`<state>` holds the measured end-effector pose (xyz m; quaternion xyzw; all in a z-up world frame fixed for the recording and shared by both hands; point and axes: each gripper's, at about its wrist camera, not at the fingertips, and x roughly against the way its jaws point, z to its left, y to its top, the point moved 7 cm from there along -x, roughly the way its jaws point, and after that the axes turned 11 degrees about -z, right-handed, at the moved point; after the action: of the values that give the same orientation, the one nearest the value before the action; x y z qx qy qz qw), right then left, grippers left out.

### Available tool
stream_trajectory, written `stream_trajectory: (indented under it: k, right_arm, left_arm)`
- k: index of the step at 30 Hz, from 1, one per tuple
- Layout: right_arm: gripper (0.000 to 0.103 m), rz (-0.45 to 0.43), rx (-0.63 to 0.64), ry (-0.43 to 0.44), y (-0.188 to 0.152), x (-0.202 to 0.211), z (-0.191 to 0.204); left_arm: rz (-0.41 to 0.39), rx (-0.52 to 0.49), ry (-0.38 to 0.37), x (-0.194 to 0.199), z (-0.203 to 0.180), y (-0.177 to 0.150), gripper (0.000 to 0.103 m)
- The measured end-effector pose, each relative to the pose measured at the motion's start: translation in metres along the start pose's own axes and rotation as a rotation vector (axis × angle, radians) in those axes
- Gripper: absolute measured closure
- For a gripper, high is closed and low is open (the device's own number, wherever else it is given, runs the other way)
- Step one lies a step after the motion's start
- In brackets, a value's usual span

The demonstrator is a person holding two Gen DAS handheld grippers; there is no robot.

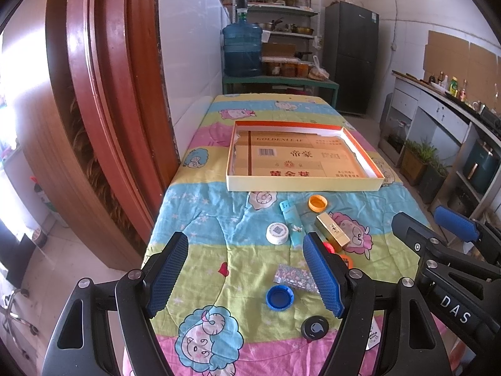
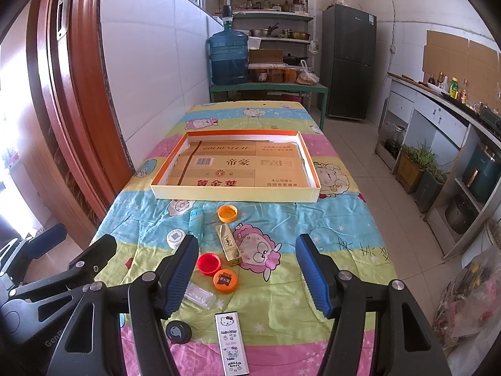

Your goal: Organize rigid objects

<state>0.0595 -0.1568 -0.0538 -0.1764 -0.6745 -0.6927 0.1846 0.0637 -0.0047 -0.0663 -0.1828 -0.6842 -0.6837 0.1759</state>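
**Sorting yet to start: tray bare, small items scattered**

Kitchen table under a cartoon quilt, left wrist view: the tray (image 1: 305, 185) at 12 o'clock holds nothing; a blue cap (image 1: 279, 297), white jar (image 1: 277, 233) and gold box (image 1: 332, 231) lie loose. The left gripper (image 1: 245, 275) gapes wide, holding nothing.

Right wrist view: the right gripper (image 2: 247, 277) is equally spread and unladen. Only here show a red cap (image 2: 209, 263) and Hello Kitty case (image 2: 232, 343) at 6 o'clock.

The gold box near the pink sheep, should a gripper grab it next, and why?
Probably yes: lower the right hand-held gripper onto the shiny gold rectangular box. Its jaws are open and hold nothing, the box lies just ahead of it, and the shallow cardboard tray beyond holds none of the loose items yet.
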Motion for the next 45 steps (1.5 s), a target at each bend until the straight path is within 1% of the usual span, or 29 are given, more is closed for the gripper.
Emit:
stream_trajectory:
  k: [10, 17, 20, 24, 26, 31, 33, 35, 37, 39, 42, 45]
  right_arm:
    - [0.039, 0.005, 0.001, 0.002, -0.002, -0.002, 0.001]
    - [0.039, 0.017, -0.005, -0.001, -0.007, -0.005, -0.003]
    - [0.039, 0.031, -0.012, 0.0, -0.011, -0.007, -0.007]
    - [0.039, 0.059, 0.001, 0.01, -0.025, -0.008, -0.01]
    - [0.039, 0.085, 0.015, 0.025, -0.036, -0.01, -0.01]
    - [0.039, 0.197, 0.038, 0.072, -0.075, -0.019, -0.009]
    - [0.039, 0.233, 0.036, 0.101, -0.088, -0.02, -0.009]
    - [0.039, 0.251, 0.046, 0.125, -0.096, -0.02, -0.004]
    - [0.04, 0.272, 0.066, 0.148, -0.104, -0.021, 0.001]
    - [0.04, 0.29, 0.083, 0.146, -0.11, -0.023, 0.003]
    - [0.04, 0.322, 0.078, 0.166, -0.118, -0.026, 0.003]
    - [0.043, 0.317, 0.123, 0.153, -0.12, -0.026, 0.004]
  left_arm:
    - [0.002, 0.002, 0.001, 0.0, 0.0, -0.001, 0.026]
    - [0.014, 0.022, 0.018, -0.005, 0.011, -0.008, 0.026]
    - [0.017, 0.027, 0.009, -0.005, 0.015, -0.011, 0.026]
    - [0.029, 0.004, -0.04, -0.006, 0.009, -0.02, 0.026]
    - [0.047, -0.019, -0.079, -0.006, 0.003, -0.031, 0.026]
    - [0.104, -0.09, -0.195, -0.003, -0.018, -0.065, 0.026]
    - [0.118, -0.108, -0.231, -0.001, -0.025, -0.076, 0.026]
    - [0.133, -0.115, -0.263, -0.002, -0.031, -0.084, 0.026]
    - [0.153, -0.124, -0.283, -0.005, -0.034, -0.09, 0.027]
    - [0.169, -0.131, -0.297, -0.006, -0.037, -0.095, 0.027]
    - [0.198, -0.131, -0.325, -0.01, -0.04, -0.101, 0.027]
    - [0.221, -0.139, -0.333, -0.014, -0.04, -0.107, 0.027]
